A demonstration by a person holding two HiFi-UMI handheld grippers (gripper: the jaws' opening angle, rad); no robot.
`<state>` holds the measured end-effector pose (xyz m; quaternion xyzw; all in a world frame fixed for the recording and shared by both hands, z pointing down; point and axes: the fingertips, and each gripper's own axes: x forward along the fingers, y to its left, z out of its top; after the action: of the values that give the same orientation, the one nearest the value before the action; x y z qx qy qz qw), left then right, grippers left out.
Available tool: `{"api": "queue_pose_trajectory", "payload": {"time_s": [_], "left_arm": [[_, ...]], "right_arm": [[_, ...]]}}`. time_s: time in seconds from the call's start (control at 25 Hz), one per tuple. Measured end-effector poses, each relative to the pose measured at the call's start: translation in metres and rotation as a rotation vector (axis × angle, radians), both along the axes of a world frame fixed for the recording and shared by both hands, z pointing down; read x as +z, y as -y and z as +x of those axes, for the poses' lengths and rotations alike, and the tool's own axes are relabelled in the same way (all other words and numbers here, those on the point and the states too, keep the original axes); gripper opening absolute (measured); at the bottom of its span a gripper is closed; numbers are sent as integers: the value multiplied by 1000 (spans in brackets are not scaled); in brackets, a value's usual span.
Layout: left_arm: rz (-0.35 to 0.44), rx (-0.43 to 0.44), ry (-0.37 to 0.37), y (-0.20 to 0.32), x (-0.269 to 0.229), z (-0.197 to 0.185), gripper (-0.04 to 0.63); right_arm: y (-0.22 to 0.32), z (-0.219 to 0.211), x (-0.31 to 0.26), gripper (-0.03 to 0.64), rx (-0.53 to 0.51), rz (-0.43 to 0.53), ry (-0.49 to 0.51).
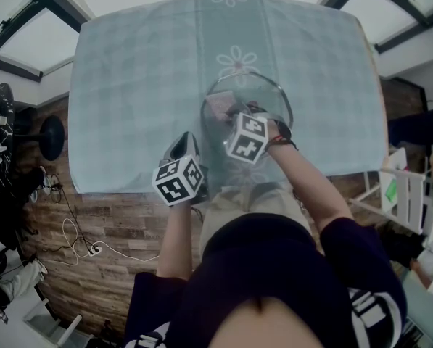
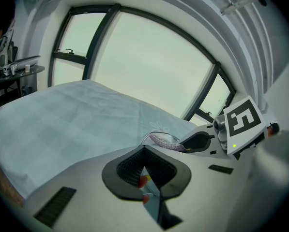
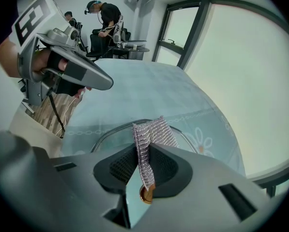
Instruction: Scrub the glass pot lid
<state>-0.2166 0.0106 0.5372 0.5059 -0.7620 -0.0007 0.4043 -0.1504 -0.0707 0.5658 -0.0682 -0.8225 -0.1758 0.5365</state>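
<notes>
The glass pot lid (image 1: 263, 93) lies on the table's pale green cloth (image 1: 143, 85), just past the near edge. My right gripper (image 1: 231, 119) hangs over the lid's near side, pointing steeply down. It is shut on a silvery mesh scrub cloth (image 3: 151, 133), which stands up from the jaws above the lid's metal rim (image 3: 110, 132). My left gripper (image 1: 186, 146) is to the left of the lid, apart from it, and shut with nothing between its jaws (image 2: 145, 172). In the left gripper view the lid's rim (image 2: 156, 134) and the scrub cloth (image 2: 166, 142) show ahead.
The near table edge (image 1: 151, 187) runs just under my left gripper. Wooden floor with a cable (image 1: 78, 238) lies below it. A white rack (image 1: 408, 194) stands at the right. People sit at desks (image 3: 105, 16) in the far background. Windows lie beyond the table.
</notes>
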Motion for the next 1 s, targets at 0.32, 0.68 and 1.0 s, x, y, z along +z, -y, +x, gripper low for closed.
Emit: {"api": "queue_pose_trajectory", "payload": {"time_s": [0.32, 0.68, 1.0], "left_arm": [[4, 10, -2, -8, 1, 7, -9], [5, 17, -2, -18, 0, 21, -9], [4, 15, -3, -29, 1, 34, -9]], "right_arm": [[-21, 17, 11, 77, -21, -10, -21], [-43, 39, 17, 77, -31, -25, -32], [-59, 53, 20, 77, -43, -39, -35]]}}
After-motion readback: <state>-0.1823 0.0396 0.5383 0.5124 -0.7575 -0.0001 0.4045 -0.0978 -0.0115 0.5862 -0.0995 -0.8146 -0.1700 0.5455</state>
